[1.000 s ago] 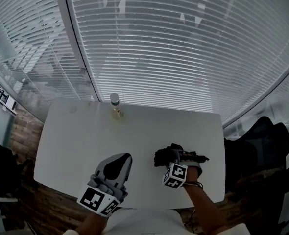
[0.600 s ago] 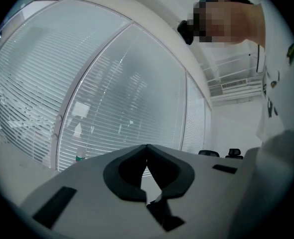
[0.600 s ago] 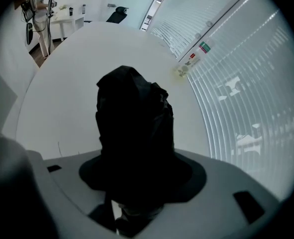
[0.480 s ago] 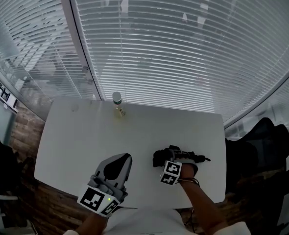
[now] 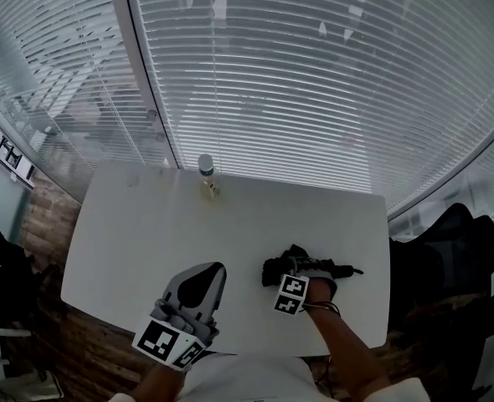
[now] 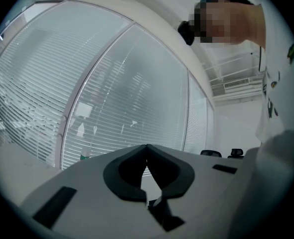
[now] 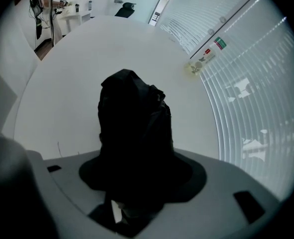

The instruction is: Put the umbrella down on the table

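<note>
A black folded umbrella (image 5: 274, 269) is low over the front right part of the white table (image 5: 146, 224), lying crosswise with its thin end (image 5: 347, 269) pointing right. My right gripper (image 5: 301, 268) points steeply down and is shut on it. In the right gripper view the umbrella's crumpled fabric (image 7: 132, 123) fills the space between the jaws of the right gripper (image 7: 135, 176) and hides the fingertips. I cannot tell whether it touches the table (image 7: 72, 73). My left gripper (image 5: 216, 268) hovers level at the front left, jaws shut and empty; in its own view the left gripper's tips (image 6: 147, 146) meet.
A small bottle (image 5: 207, 172) stands at the table's far edge, also seen as the bottle (image 7: 205, 58) in the right gripper view. Window blinds (image 5: 314, 99) run behind the table. A black chair (image 5: 448, 249) stands off the table's right edge.
My right gripper has sunk a little toward the table with the umbrella still in its jaws. The left gripper has stayed in place.
</note>
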The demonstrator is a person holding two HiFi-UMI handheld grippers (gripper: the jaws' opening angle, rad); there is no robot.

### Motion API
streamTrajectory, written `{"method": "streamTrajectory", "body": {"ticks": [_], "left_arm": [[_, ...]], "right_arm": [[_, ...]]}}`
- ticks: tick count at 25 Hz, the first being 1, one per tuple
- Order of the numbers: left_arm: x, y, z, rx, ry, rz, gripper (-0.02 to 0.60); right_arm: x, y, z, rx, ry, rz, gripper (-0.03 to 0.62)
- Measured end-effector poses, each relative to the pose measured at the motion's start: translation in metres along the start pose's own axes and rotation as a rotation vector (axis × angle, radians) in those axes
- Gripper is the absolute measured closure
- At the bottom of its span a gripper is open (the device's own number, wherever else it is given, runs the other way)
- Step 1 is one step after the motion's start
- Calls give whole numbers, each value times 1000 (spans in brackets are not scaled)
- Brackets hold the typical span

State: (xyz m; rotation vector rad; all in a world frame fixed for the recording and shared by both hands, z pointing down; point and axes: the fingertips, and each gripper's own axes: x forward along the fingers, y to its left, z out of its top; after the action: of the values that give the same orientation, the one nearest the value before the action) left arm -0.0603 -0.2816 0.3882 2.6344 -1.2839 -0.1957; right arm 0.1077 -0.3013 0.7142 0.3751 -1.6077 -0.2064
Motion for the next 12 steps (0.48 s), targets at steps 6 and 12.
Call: {"method": "streamTrajectory", "body": {"ticks": [6, 12], "left_arm": [[0, 0, -3, -6, 4, 0, 568], [3, -6, -1, -3, -3, -10, 569]], "right_arm": [[2, -2, 2, 0, -9, 23, 333], [0, -5, 1, -13, -17, -3, 294]]}}
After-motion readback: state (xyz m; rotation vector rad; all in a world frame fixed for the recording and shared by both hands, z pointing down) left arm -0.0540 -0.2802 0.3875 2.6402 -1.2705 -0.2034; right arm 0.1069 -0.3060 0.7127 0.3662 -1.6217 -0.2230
